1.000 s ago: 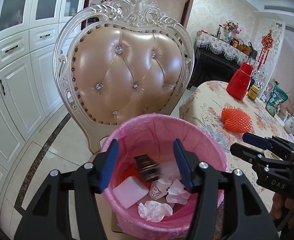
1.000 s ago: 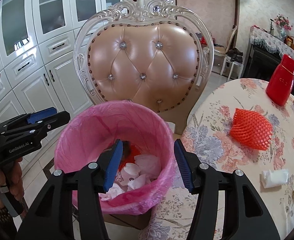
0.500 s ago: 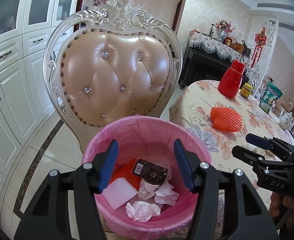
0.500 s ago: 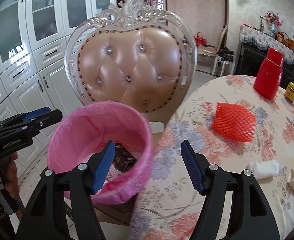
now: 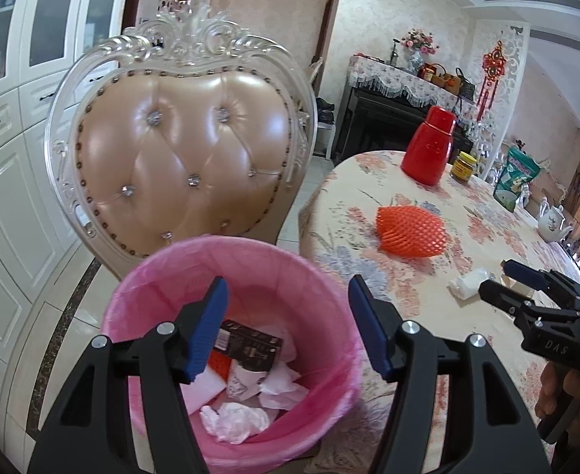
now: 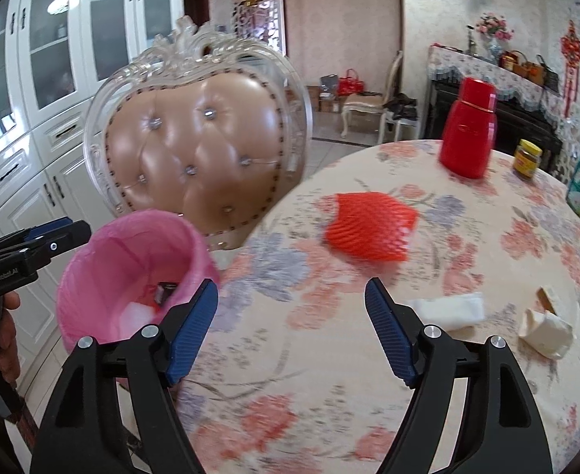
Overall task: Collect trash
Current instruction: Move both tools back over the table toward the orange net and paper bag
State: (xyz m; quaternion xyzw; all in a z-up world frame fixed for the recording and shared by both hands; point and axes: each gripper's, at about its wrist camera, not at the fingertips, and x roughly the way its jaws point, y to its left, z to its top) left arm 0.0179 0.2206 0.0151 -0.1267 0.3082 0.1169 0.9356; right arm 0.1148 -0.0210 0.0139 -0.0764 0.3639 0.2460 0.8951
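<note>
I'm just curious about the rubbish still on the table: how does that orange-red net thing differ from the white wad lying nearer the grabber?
The foam net sleeve is orange-red with an open mesh pattern; the crumpled tissue is plain white and smooth-looking. The foam net sleeve is clearly bigger and puffed up, while the crumpled tissue is a small, flat roll. The sleeve lies farther out; the tissue lies just ahead of the right gripper. Both rest loose on the flowered tablecloth, untouched.

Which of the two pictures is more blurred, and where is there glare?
Right wrist view: motion blur smears the net, tablecloth and chair. Left wrist view: sharper, with glare on the chair's leather. Both bend straight lines near the edges.
</note>
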